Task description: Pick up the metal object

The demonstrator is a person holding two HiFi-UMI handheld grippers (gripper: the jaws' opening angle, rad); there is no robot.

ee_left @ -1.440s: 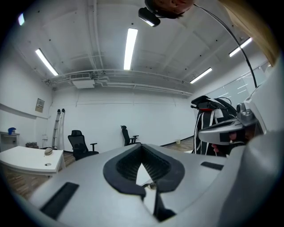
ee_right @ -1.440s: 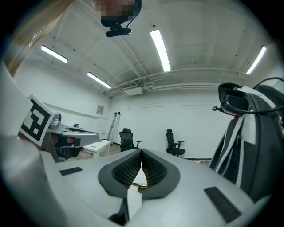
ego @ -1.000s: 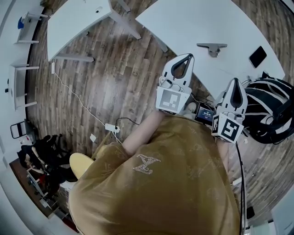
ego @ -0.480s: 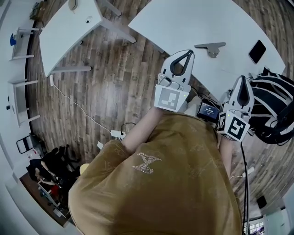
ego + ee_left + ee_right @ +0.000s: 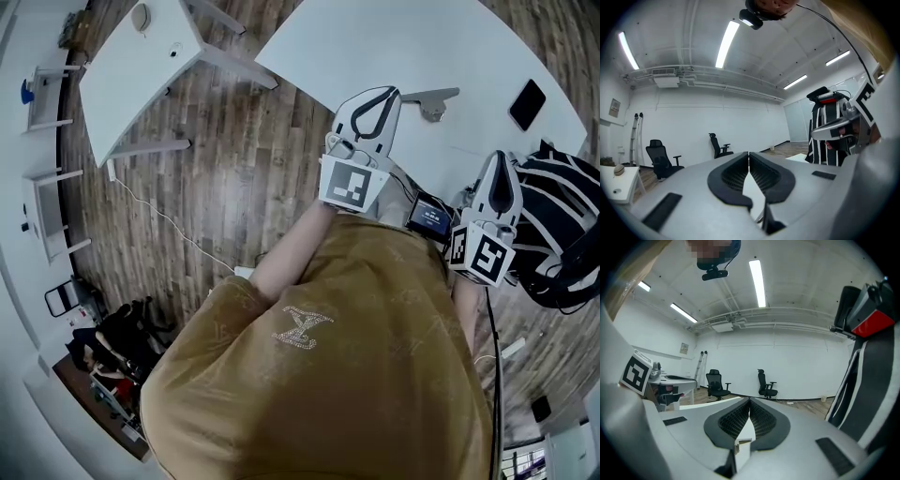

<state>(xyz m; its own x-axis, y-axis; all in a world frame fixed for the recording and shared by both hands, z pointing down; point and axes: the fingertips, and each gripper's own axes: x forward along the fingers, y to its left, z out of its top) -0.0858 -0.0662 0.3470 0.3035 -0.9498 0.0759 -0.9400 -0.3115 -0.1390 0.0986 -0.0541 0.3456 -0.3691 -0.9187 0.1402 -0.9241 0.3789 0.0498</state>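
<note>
The metal object [image 5: 430,99] is a small grey T-shaped piece that lies on the big white table [image 5: 403,42] in the head view. My left gripper [image 5: 385,93] is held in the air just left of it, jaws pointing at the table, shut with nothing between them. My right gripper [image 5: 500,157] hangs lower and to the right, apart from the object, also shut and empty. In the left gripper view the ribbed pads [image 5: 759,174] meet at the tip [image 5: 749,155]. The right gripper view shows the same closed jaws [image 5: 750,402].
A dark phone [image 5: 527,104] lies on the table's right part. A black-and-white striped bag [image 5: 567,220] stands at the right, beside a small device with a lit screen [image 5: 431,217]. A second white desk [image 5: 141,56] stands at the upper left over wood flooring. Office chairs [image 5: 715,383] stand by the far wall.
Both grippers have moved up toward the white table; the left one's tip now sits closer to the metal object. Their jaws stayed shut and the object has not moved.
</note>
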